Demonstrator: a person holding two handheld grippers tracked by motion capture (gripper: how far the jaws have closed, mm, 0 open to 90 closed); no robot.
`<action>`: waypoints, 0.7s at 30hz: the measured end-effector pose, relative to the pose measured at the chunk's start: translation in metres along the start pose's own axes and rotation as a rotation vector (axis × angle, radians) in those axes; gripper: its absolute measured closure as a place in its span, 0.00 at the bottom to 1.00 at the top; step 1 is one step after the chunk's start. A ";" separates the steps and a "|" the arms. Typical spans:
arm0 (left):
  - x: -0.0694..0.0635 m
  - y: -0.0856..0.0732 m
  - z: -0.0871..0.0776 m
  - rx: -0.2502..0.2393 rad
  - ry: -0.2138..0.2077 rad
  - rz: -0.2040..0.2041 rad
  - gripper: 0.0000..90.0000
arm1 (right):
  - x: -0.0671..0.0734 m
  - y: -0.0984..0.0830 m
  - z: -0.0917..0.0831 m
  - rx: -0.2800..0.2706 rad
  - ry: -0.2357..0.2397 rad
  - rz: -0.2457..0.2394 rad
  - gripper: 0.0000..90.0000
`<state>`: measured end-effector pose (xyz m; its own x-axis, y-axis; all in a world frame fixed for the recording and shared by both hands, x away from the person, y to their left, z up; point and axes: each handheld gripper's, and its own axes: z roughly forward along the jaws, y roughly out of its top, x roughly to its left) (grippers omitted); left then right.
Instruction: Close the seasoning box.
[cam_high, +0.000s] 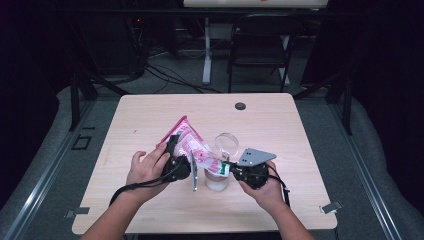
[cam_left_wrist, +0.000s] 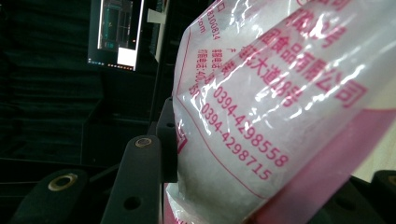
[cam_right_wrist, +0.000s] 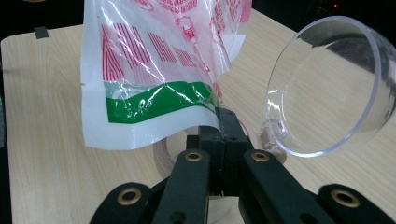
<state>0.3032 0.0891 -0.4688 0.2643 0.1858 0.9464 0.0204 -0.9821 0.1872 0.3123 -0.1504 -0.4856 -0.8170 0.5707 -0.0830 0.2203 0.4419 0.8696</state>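
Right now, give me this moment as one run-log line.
left gripper: shut on bag | right gripper: pinching bag corner | bag tilted over jar | lid open

The bag (cam_high: 189, 142) is seen as clear plastic printed in pink-red, with red stripes (cam_right_wrist: 159, 46) and a green band (cam_right_wrist: 154, 102) above a white sealed edge; red characters and digits (cam_left_wrist: 243, 135) are printed on its white-filled side, over a solid pink strip. The worktop (cam_high: 150, 115) is pale wood grain, with a small black disc (cam_high: 240, 106) at its far edge. The jar (cam_high: 218, 180) and its hinged lid (cam_right_wrist: 327, 88) are transparent and colourless. Both hand-held grippers, left (cam_high: 175, 162) and right (cam_high: 235, 171), are black, with brass-coloured rivets (cam_right_wrist: 129, 196) and grey plates (cam_high: 255, 156).
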 end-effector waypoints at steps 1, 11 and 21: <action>0.000 0.000 0.000 0.000 0.001 0.001 0.70 | 0.000 0.000 0.000 0.004 0.000 0.000 1.00; 0.001 0.001 -0.001 -0.009 0.009 -0.003 0.71 | -0.001 -0.002 0.002 0.005 -0.006 0.005 1.00; 0.001 0.002 -0.001 -0.012 0.014 0.009 0.71 | -0.002 -0.004 0.004 0.012 -0.008 0.009 1.00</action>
<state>0.3028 0.0877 -0.4678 0.2513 0.1779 0.9514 0.0066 -0.9833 0.1821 0.3152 -0.1507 -0.4903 -0.8104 0.5805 -0.0791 0.2344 0.4450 0.8643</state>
